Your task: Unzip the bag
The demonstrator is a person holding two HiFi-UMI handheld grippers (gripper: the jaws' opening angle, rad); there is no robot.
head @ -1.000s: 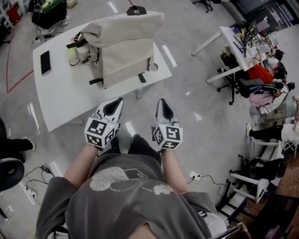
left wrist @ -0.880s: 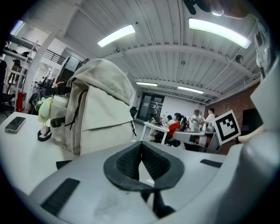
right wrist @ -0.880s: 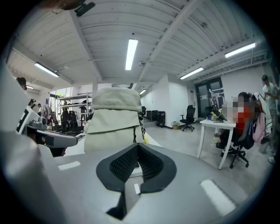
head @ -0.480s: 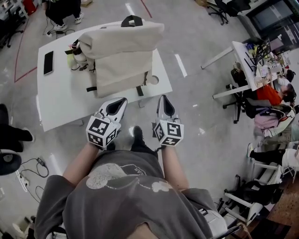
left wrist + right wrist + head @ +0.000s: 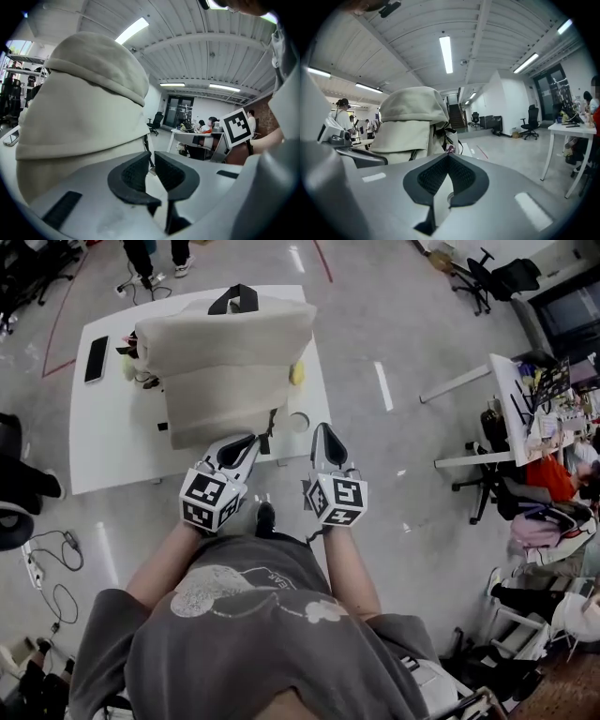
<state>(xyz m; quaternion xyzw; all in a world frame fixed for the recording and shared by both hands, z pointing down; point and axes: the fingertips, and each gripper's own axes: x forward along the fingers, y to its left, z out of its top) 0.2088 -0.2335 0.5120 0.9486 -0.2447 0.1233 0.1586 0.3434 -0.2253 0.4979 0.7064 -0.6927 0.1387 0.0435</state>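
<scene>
- Beige fabric backpack (image 5: 225, 362) with a black top handle (image 5: 234, 298) stands upright on the white rectangular table (image 5: 112, 451), at its right half.
- Left gripper (image 5: 247, 441), white shell with black pads, is at the table's near edge, pointing at the backpack's lower right corner and just beside it. No contact is visible.
- In the left gripper view the backpack (image 5: 84, 108) fills the left side. The left gripper's (image 5: 151, 158) jaws have just been opening and now stand slightly spread, with a slim gap and nothing between them.
- Right gripper (image 5: 323, 432) is right of the backpack, near the table's near right corner and apart from the bag.
- In the right gripper view the right gripper's (image 5: 447, 157) jaws are pressed together at the tips and empty, with the backpack (image 5: 412, 122) ahead and to the left.
- Black flat phone (image 5: 96, 358) lies on the table's left side, well apart from the backpack.
- Small yellow object (image 5: 297, 374) sits on the table by the backpack's right side.
</scene>
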